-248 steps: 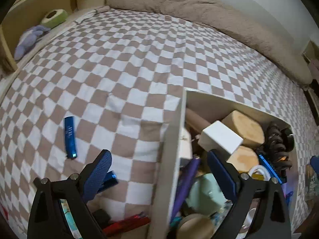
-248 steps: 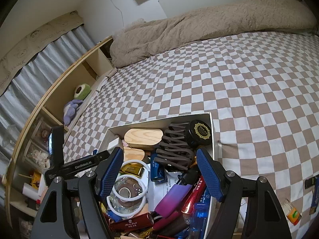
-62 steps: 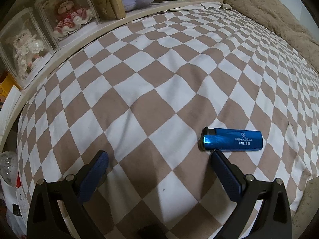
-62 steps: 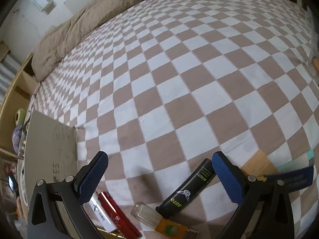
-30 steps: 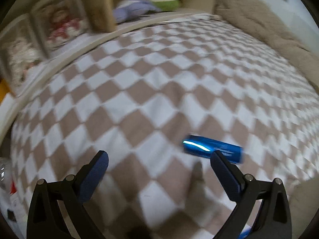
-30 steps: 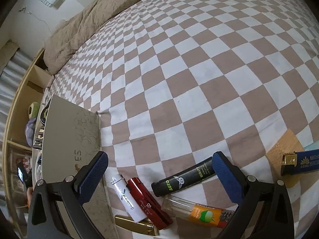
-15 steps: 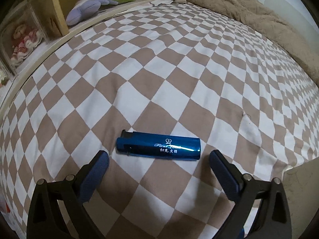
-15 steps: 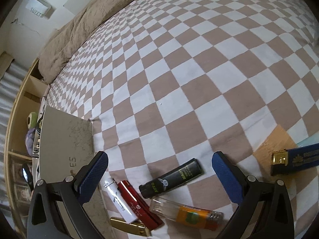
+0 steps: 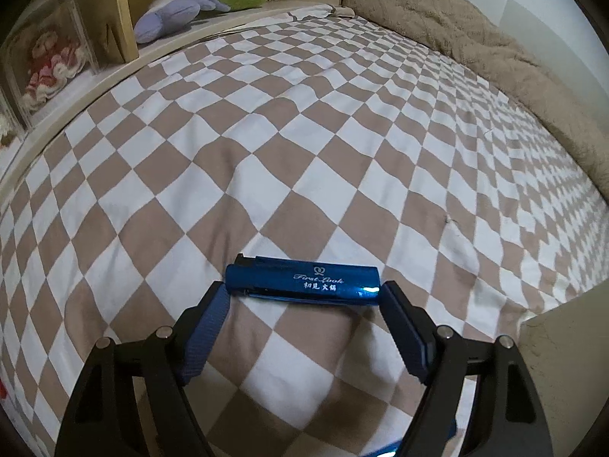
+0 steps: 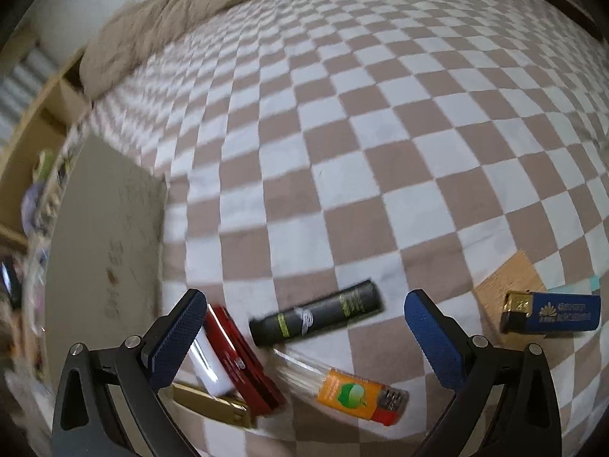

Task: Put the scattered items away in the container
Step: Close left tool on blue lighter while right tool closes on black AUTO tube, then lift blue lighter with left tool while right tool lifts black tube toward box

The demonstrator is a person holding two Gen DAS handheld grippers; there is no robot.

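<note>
A blue lighter (image 9: 302,280) lies crosswise on the checkered bedspread. My left gripper (image 9: 302,297) is open, its fingertips at the lighter's two ends. My right gripper (image 10: 304,308) is open above a cluster of lighters: a black one (image 10: 316,318) between the jaws, a clear one with an orange label (image 10: 342,384), a red one (image 10: 239,358), a white one (image 10: 209,365) and a gold one (image 10: 209,405). The grey container wall (image 10: 102,243) stands to the left; a corner shows in the left wrist view (image 9: 563,342).
A dark blue lighter (image 10: 552,312) lies on a wooden piece (image 10: 510,285) at the right. A shelf with plush toys (image 9: 171,11) and a boxed doll (image 9: 49,64) runs along the bed's left side. A brown blanket (image 9: 475,34) lies at the far end.
My left gripper has moved onto the blue lighter and its jaws have narrowed to the lighter's ends. My right gripper has dropped closer to the lighter cluster, centring on the black one.
</note>
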